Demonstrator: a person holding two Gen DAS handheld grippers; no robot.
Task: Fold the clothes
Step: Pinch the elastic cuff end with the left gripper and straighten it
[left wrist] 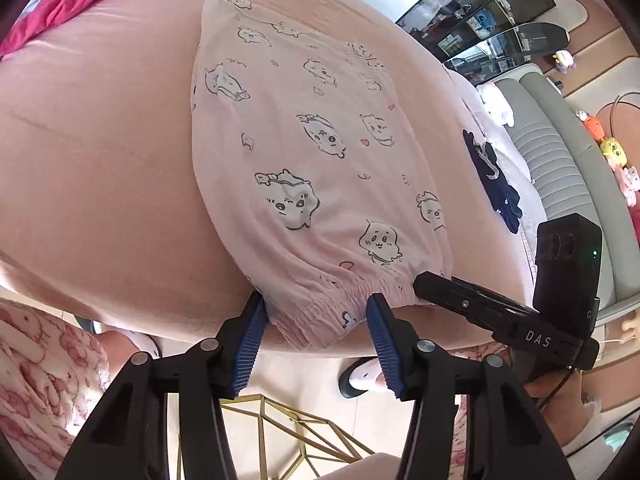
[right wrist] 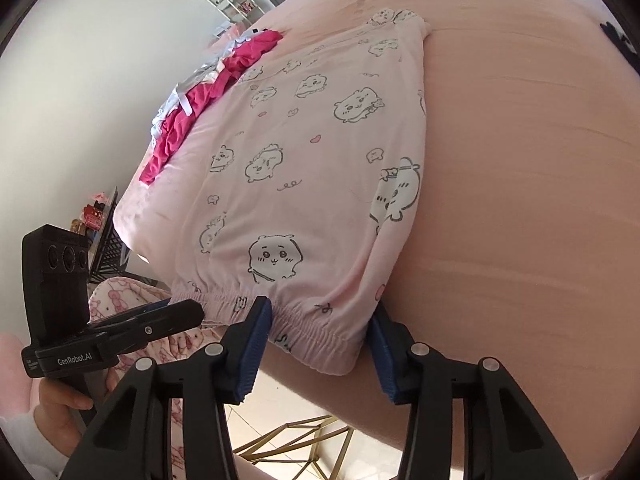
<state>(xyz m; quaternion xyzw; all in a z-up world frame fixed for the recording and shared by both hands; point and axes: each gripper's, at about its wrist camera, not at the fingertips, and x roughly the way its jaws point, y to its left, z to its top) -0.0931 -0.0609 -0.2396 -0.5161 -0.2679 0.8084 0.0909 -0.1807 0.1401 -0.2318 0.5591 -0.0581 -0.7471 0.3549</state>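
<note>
Pink pyjama trousers point(left wrist: 312, 152) with cartoon prints lie flat on the pink bed, elastic waistband at the near edge; they also show in the right wrist view point(right wrist: 320, 160). My left gripper point(left wrist: 316, 312) is open, its blue pads either side of the waistband's left part. My right gripper point(right wrist: 320, 320) is open, straddling the waistband's right corner. Each gripper shows in the other's view: the right one point(left wrist: 480, 308) in the left wrist view, the left one point(right wrist: 152, 324) in the right wrist view.
The pink bed sheet point(left wrist: 100, 160) fills both views. A magenta garment point(right wrist: 192, 116) lies at the far side, a dark navy garment point(left wrist: 496, 188) near the grey headboard point(left wrist: 560, 160). A gold wire frame point(left wrist: 288, 432) stands on the floor below.
</note>
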